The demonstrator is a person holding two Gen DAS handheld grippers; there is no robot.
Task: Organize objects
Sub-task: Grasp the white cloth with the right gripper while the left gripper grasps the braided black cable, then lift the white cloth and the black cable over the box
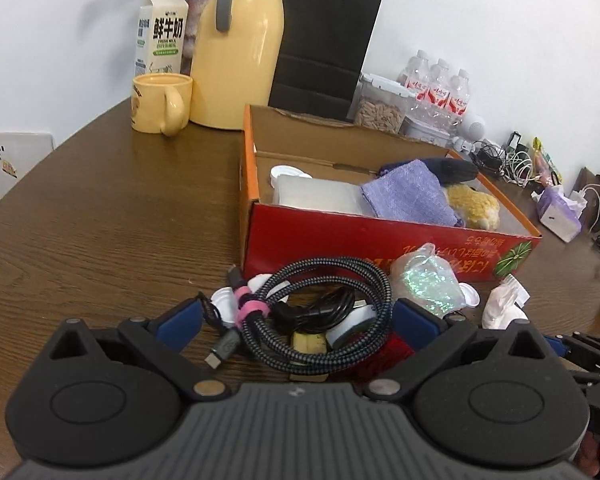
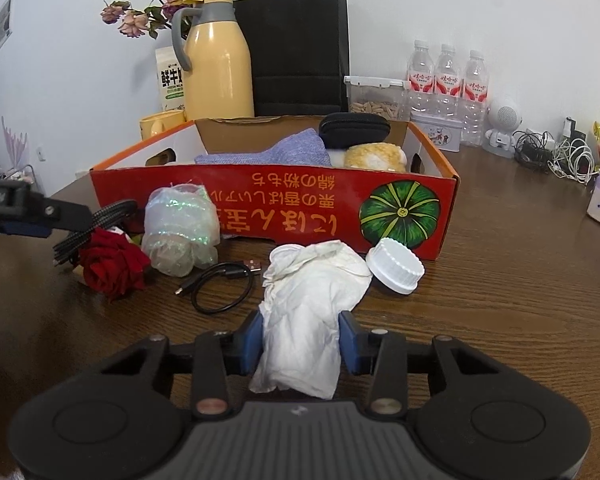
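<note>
- So, the right gripper (image 2: 302, 344) sits low in the middle of the right wrist view. Its two blue pads press on both sides of a crumpled white tissue (image 2: 308, 304), so it is pinching the tissue. The tissue looks to be resting on the brown table (image 2: 500, 320).
- Just past the tissue, to the right, lies a white cap (image 2: 396, 266). To the left lies a thin black cable (image 2: 220, 286) in a loop.
- Further left sit a red rose (image 2: 112, 266) and a shiny plastic wrap (image 2: 180, 232).
- The left gripper (image 1: 296, 320) is low in the left wrist view. Its jaws are spread wide, with a coiled braided cable (image 1: 324, 312) lying between them. The pads do not press on it.
- Small white bits and a black cord lie tangled in with that coil.
- Behind all this, in the middle of both views, stands the red box (image 2: 300, 216). It is open on top.
- Inside the box there are already a purple cloth (image 2: 268, 152), a fluffy yellow thing (image 2: 376, 156), a black pouch (image 2: 354, 128) and a pale flat thing at its left end.
- So some tidying looks done. Still out on the table are the tissue, the cap, both cables, the rose and the wrap.
- Probably about half the job is left.
</note>
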